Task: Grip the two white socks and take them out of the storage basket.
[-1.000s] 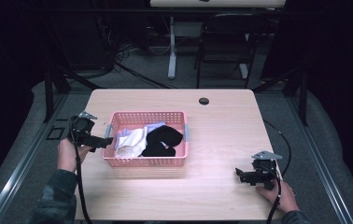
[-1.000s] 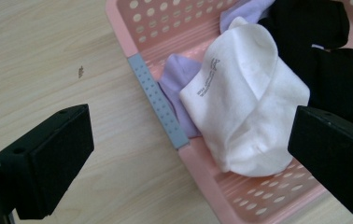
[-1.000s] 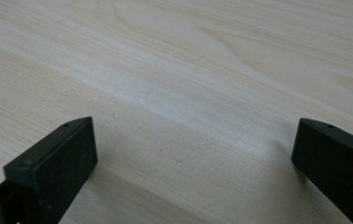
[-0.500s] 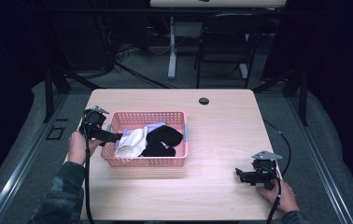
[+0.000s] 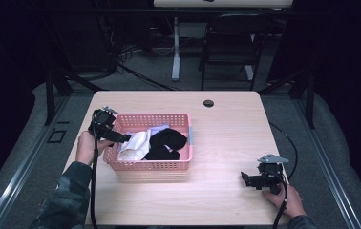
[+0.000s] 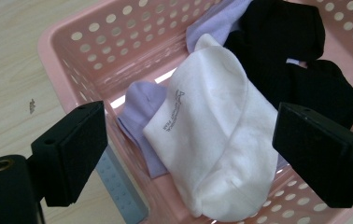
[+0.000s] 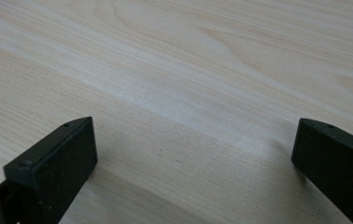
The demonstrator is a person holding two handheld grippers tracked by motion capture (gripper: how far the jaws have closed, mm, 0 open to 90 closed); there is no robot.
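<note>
A pink perforated basket [image 5: 154,165] stands on the left half of the table and holds a white sock [image 5: 134,146], black socks [image 5: 167,143] and a lavender sock [image 5: 158,130]. My left gripper [image 5: 122,138] reaches over the basket's left rim. In the left gripper view it [image 6: 191,128] hovers above the white sock [image 6: 212,140], which lies on the lavender sock [image 6: 139,105] beside the black socks [image 6: 282,56]. Its jaws have just been closing a little, stand wide and touch nothing. My right gripper [image 5: 243,178] rests open near the front right corner, over bare wood [image 7: 193,140].
A black cable hole [image 5: 208,103] sits near the table's far edge. A grey-blue strip [image 6: 118,182] lies against the basket's outer wall. Bare wooden tabletop [image 5: 226,138] stretches between the basket and my right gripper. A chair [image 5: 231,43] stands beyond the table.
My left gripper has moved from beside the basket's left wall to over its rim, toward the white sock. The right gripper has stayed where it was.
</note>
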